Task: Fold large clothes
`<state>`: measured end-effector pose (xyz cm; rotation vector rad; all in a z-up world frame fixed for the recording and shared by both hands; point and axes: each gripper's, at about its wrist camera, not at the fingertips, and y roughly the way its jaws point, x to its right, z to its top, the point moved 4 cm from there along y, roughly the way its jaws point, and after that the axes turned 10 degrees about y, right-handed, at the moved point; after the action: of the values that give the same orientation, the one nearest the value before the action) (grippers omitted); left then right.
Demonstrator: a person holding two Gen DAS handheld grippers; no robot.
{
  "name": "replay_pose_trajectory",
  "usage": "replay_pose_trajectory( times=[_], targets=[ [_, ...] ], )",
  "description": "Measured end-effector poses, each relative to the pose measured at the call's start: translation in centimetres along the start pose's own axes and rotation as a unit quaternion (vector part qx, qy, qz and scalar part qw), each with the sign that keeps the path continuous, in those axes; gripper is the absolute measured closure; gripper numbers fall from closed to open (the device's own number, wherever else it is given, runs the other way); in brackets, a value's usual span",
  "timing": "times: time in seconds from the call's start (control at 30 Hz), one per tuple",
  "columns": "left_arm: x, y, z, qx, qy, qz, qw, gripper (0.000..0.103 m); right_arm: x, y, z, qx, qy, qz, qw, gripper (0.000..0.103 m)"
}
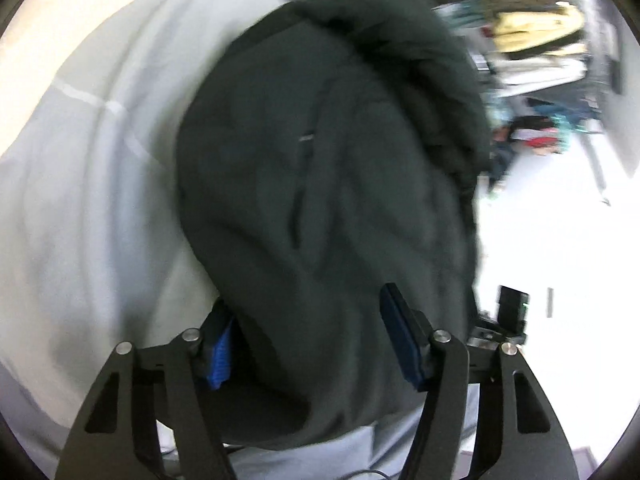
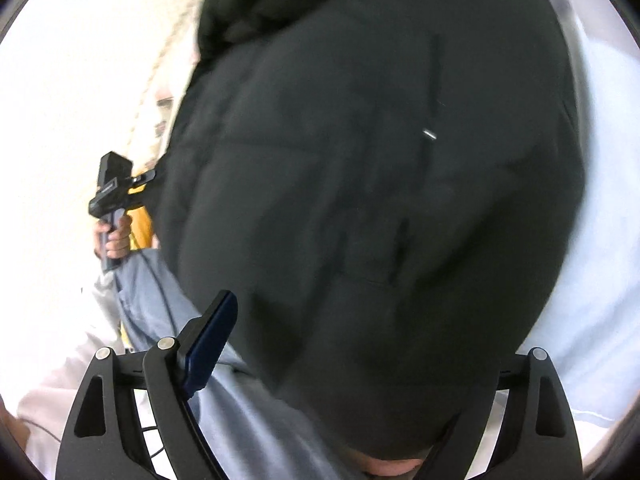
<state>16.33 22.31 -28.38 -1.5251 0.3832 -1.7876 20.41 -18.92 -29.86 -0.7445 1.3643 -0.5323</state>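
A large dark green padded jacket (image 1: 328,168) with a hood and a zipped pocket lies bunched on a pale sheet (image 1: 88,200). My left gripper (image 1: 308,340) is open, its blue pads (image 1: 220,352) on either side of the jacket's near edge. In the right wrist view the jacket (image 2: 380,180) fills most of the frame. My right gripper (image 2: 340,344) is open; its left pad (image 2: 208,336) shows and the right finger is hidden under the cloth. The left gripper's body (image 2: 116,188) and the hand that holds it show at the left.
The pale sheet (image 2: 592,280) covers the surface under the jacket. A light blue cloth (image 2: 168,300) lies by the jacket's near edge. Shelves with stacked clothes (image 1: 536,36) stand at the back right, over a bright white floor (image 1: 560,240).
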Motion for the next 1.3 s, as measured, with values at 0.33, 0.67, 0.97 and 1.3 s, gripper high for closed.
replay_pose_trajectory(
  times=[0.33, 0.67, 0.97, 1.3],
  targets=[
    [-3.3, 2.0, -0.7, -0.046, -0.069, 0.056, 0.9949, 0.039, 1.2, 1.1, -1.0, -0.033, 0.005, -0.054, 0.998, 0.016],
    [-2.9, 2.6, -0.8, -0.059, -0.050, 0.073, 0.9943, 0.034, 2.6, 2.4, -1.7, -0.086, 0.007, -0.045, 0.995, 0.019],
    [1.3, 1.4, -0.6, -0.033, 0.043, 0.056, 0.9970, 0.087, -0.7, 0.5, -1.1, -0.038, -0.071, -0.069, 0.994, 0.083],
    [6.6, -5.1, 0.9, 0.085, 0.034, 0.000, 0.9958, 0.095, -8.4, -10.6, -1.4, 0.174, -0.106, -0.013, 0.979, 0.095]
  ],
)
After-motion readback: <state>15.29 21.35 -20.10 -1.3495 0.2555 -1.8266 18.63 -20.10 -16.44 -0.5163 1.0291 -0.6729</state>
